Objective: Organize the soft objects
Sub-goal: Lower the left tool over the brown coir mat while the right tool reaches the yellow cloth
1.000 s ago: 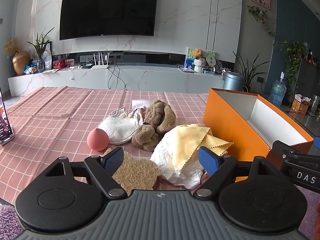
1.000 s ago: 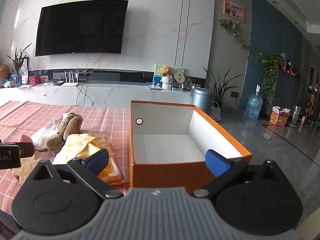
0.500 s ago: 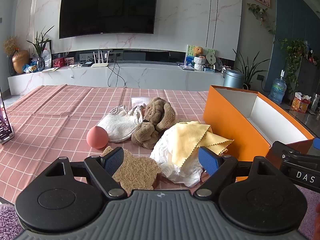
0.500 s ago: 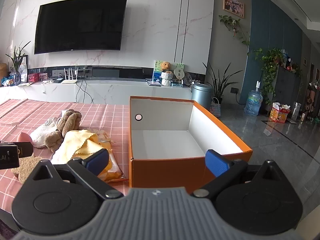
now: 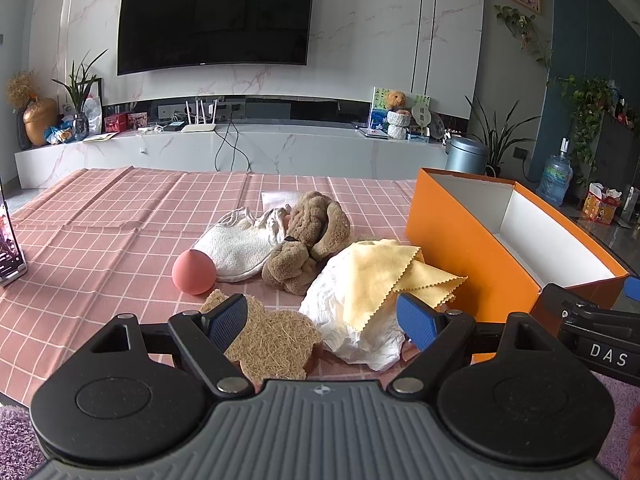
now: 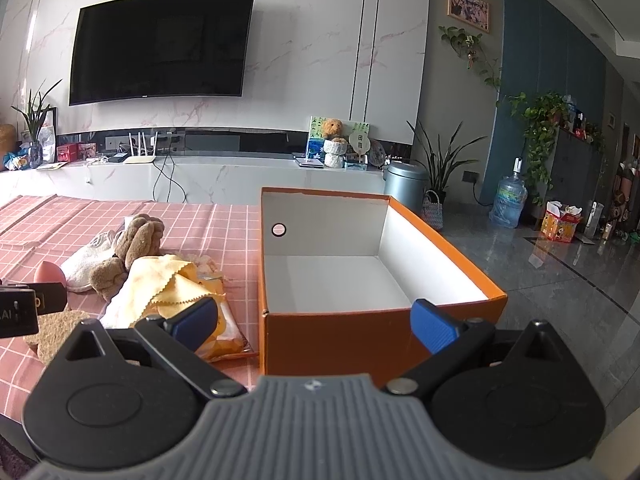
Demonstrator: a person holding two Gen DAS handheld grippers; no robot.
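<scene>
— Left wrist view first: what is lying in front of the left tool point(image 5: 322, 318)?

— Its blue fingers are standing wide apart, gripping nothing. Between them a coarse fibre pad point(image 5: 270, 344) is lying on the pink checked worktop point(image 5: 100, 232), touching a crumpled white sheet point(image 5: 352, 320) with a yellow cloth point(image 5: 384, 276) draped over it. Behind those a brown plush dog point(image 5: 308, 240) is leaning on a white knitted pouch point(image 5: 240, 248), and a pink ball point(image 5: 193, 272) is sitting just beside the pouch.

— And the box?

— The orange box point(image 5: 460, 240) is sitting at the right of the pile, open-topped, its near wall rising just beside the yellow cloth. Part of the other tool is poking in at the right edge.

— What is the right wrist view showing?

— The right tool point(image 6: 314, 320) is hanging released too, fingers spread before the box point(image 6: 340, 336), whose white inside is holding nothing. A clear packet point(image 6: 224, 332) with something orange inside is lying against the box's left wall, partly under the cloth point(image 6: 160, 284).

— Anything else around?

— A television point(image 6: 160, 46) is hanging on the marble wall above a long low shelf point(image 6: 224, 184); potted plants point(image 6: 440, 160), a grey bin point(image 6: 406, 184) and a water bottle point(image 6: 508, 200) are standing on the floor to the right.
</scene>
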